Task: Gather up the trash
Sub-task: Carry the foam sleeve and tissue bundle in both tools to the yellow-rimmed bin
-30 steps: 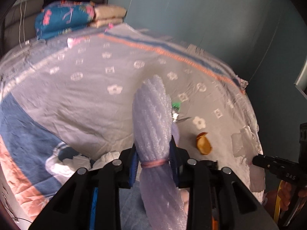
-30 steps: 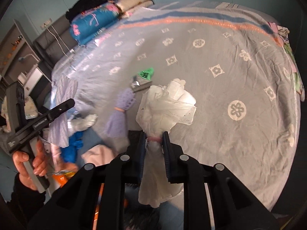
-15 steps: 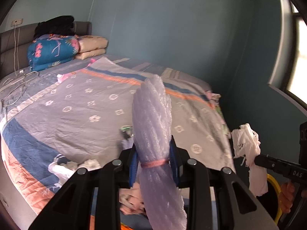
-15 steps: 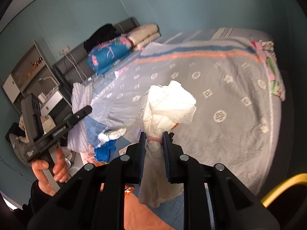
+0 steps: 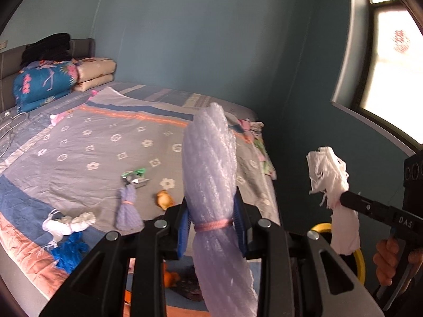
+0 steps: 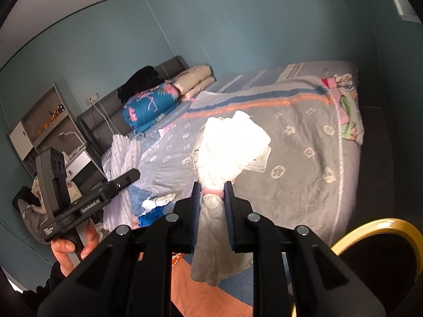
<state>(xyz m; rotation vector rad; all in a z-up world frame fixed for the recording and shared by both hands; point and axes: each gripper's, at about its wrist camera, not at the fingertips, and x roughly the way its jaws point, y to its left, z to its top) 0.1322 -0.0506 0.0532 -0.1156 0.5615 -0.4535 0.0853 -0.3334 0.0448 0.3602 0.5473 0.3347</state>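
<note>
My left gripper (image 5: 212,218) is shut on a pale purple roll of bubble wrap (image 5: 211,163) tied with a pink band, held upright above the bed's near edge. My right gripper (image 6: 213,198) is shut on a white crumpled wad (image 6: 230,145) bound with a pink band; the same wad (image 5: 330,177) shows at the right of the left wrist view. On the bed lie a small purple bundle (image 5: 128,208), a green and silver wrapper (image 5: 134,175), an orange peel (image 5: 165,199), a white rag (image 5: 68,223) and a blue scrap (image 5: 70,251). A yellow-rimmed bin (image 6: 380,240) stands by the bed.
The grey patterned bedspread (image 5: 87,142) covers the bed. Folded blankets (image 5: 50,79) are stacked at the headboard. A shelf unit (image 6: 45,121) stands at the left wall. A window (image 5: 391,60) is at the right. A hand (image 6: 70,248) holds the left gripper's handle.
Both grippers have risen and drawn back from the bed with their loads still held. The bed looks farther off, and the yellow bin rim has come into view.
</note>
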